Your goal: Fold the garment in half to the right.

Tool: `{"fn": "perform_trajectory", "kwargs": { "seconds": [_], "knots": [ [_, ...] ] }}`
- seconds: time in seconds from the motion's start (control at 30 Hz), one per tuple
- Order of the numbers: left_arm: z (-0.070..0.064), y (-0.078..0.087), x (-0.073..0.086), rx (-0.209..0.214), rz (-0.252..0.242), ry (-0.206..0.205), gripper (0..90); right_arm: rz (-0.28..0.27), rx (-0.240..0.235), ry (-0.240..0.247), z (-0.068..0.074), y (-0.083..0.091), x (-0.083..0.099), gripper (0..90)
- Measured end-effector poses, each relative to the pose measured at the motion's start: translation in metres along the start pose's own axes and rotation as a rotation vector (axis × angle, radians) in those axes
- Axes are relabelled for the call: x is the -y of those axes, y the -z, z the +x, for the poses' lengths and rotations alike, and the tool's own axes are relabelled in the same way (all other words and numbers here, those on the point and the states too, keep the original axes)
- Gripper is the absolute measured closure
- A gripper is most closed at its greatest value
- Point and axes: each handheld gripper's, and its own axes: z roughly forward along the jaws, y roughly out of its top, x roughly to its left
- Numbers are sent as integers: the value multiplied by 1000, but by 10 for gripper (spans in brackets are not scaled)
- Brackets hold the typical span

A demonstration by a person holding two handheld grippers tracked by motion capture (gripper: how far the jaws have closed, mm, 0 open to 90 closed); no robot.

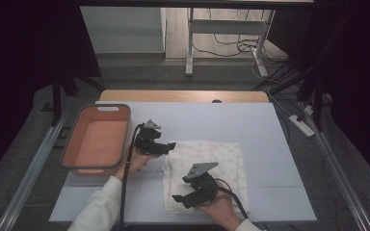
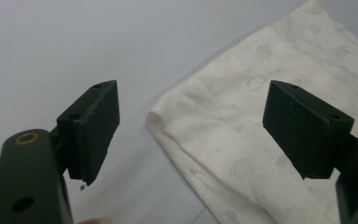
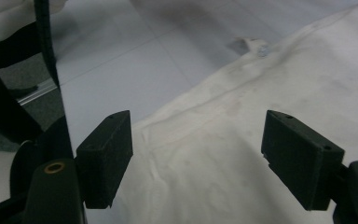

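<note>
While it is lying flat at the lower centre of the high view, the white cloth (image 1: 207, 173) is being approached from two sides. It is judged soft, light and limp (likely to sag and bunch), so a hemmed corner or edge is being favoured for the pinch. The left gripper (image 1: 166, 147) is being held at its upper-left corner, jaws spread and empty; the right gripper (image 1: 180, 201), likewise spread, is being held over its lower-left edge. An orange basket (image 1: 79, 139) is sitting at centre left.
</note>
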Motion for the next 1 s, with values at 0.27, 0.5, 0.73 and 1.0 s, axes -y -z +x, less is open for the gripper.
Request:
{"fn": "perform_trajectory", "kwargs": {
  "seconds": [0.27,0.5,0.73,1.0],
  "knots": [
    [2,-2,1,-2,8,8,188,67,-3,80,23,-22,-3,245],
    [1,-2,0,-5,10,1,188,141,32,123,34,-39,-4,195],
    [3,-3,1,-7,16,6,188,178,90,189,46,-45,-4,181],
    [2,-7,2,-19,42,12,184,171,142,178,46,-39,-4,434]
  ]
}}
